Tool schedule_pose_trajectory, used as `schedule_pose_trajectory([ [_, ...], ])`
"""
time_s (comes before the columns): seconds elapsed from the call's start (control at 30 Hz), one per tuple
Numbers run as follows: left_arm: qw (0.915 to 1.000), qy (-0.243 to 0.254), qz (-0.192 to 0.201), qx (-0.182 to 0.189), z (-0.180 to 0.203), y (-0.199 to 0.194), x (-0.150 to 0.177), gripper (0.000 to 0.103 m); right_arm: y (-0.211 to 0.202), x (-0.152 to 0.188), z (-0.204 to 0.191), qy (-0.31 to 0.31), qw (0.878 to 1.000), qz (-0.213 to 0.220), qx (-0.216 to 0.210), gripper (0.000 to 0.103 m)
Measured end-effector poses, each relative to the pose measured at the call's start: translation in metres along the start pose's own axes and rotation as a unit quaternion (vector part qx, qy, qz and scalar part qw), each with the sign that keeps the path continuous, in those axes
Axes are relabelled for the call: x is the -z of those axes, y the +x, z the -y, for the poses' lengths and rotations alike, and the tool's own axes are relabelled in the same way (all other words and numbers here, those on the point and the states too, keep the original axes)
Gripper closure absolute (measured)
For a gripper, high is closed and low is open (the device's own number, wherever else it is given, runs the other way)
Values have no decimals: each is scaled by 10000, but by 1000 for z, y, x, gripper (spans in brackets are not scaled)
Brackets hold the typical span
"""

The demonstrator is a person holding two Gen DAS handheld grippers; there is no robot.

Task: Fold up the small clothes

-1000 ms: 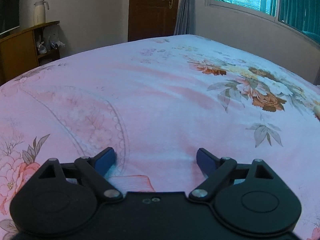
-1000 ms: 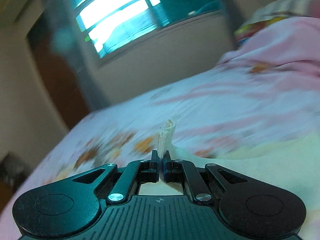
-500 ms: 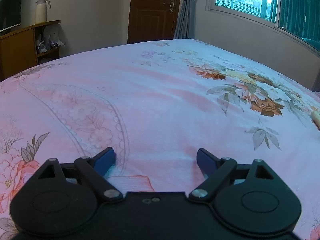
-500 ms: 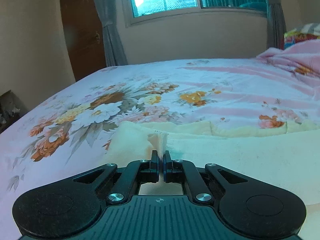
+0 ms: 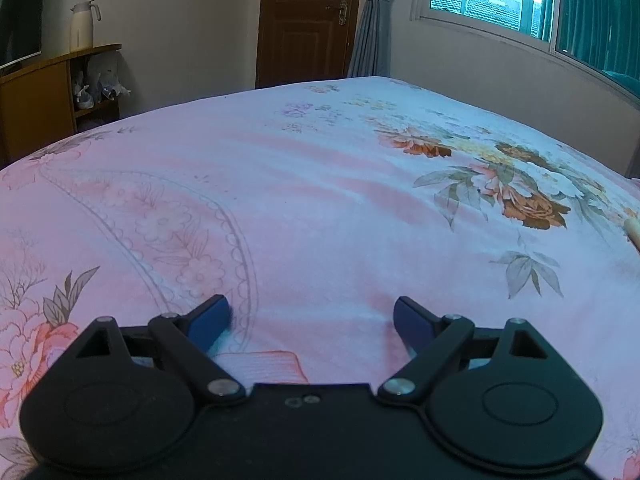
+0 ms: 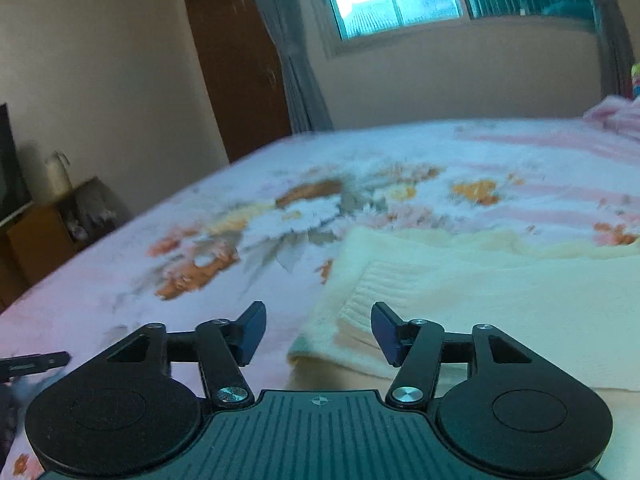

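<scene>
Left wrist view: the left gripper hovers as before, fingers wide and empty over the pink floral bedspread; no garment shows except a sliver at the right edge.

Right wrist view: the right gripper, a second ago clamped on a ribbed edge, is opening, nothing pinched. The fold looks released. The cream knit garment lies flat, lower right.

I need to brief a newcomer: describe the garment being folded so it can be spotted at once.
Start at the big bed with the pink floral sheet. On it, just ahead of the right gripper, whose fingers are opening with nothing pinched, lies a cream knitted garment. Its plain pale yellow colour and ribbed hem set it apart from the flowered bedding.
</scene>
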State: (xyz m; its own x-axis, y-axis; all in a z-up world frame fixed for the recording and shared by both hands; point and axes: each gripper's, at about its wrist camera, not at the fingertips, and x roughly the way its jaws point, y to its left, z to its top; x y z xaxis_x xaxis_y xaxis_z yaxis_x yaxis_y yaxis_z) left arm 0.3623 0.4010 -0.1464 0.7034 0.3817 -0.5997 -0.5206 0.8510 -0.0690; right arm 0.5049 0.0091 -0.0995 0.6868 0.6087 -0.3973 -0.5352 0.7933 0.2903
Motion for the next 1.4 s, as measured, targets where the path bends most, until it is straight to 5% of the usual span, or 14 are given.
schedule_pose_trajectory([
  [0.23, 9999, -29, -9, 105, 3, -4, -9, 17, -98, -3, 65, 144, 9939, 433, 1006, 71],
  [0.33, 9959, -270, 387, 770, 32, -23, -21, 18, -150, -4, 120, 396, 9802, 708, 1809, 75],
  [0.47, 9788, 13, 469, 1996, 133, -37, -39, 18, -186, -7, 185, 954, 9565, 796, 2640, 90],
  [0.63, 9452, 223, -14, 3258, 251, -40, -37, 19, -210, 0, 213, 1224, 9581, 756, 2477, 89],
  [0.77, 9389, 37, -529, 3401, 287, -21, -31, 20, -218, 10, 216, 1074, 9613, 761, 2421, 89],
  [0.8, 9357, -102, -650, 3467, 290, -15, -32, 24, -220, 13, 217, 1100, 9609, 778, 2420, 89],
  [0.83, 9344, -186, -781, 3471, 293, -9, -33, 43, -222, 16, 220, 1154, 9603, 795, 2412, 89],
  [0.87, 9306, -242, -928, 3534, 293, -4, -34, 67, -224, 17, 225, 1191, 9602, 801, 2395, 89],
  [0.9, 9253, -297, -1111, 3615, 295, 1, -35, 101, -225, 19, 226, 1211, 9601, 809, 2388, 89],
  [1.0, 9320, -230, -1293, 3379, 302, 8, -34, 101, -229, 25, 233, 1247, 9605, 836, 2344, 89],
  [1.1, 9319, -345, -1411, 3324, 301, 15, -30, 84, -230, 27, 237, 1280, 9606, 848, 2315, 89],
  [1.2, 9344, -483, -1445, 3221, 300, 19, -28, 78, -231, 29, 239, 1297, 9617, 849, 2260, 89],
  [1.3, 9317, -568, -1449, 3281, 300, 21, -27, 61, -231, 31, 241, 1309, 9623, 841, 2231, 89],
  [1.4, 9247, -727, -1538, 3405, 305, 31, -26, 60, -229, 33, 239, 1303, 9629, 817, 2219, 89],
])
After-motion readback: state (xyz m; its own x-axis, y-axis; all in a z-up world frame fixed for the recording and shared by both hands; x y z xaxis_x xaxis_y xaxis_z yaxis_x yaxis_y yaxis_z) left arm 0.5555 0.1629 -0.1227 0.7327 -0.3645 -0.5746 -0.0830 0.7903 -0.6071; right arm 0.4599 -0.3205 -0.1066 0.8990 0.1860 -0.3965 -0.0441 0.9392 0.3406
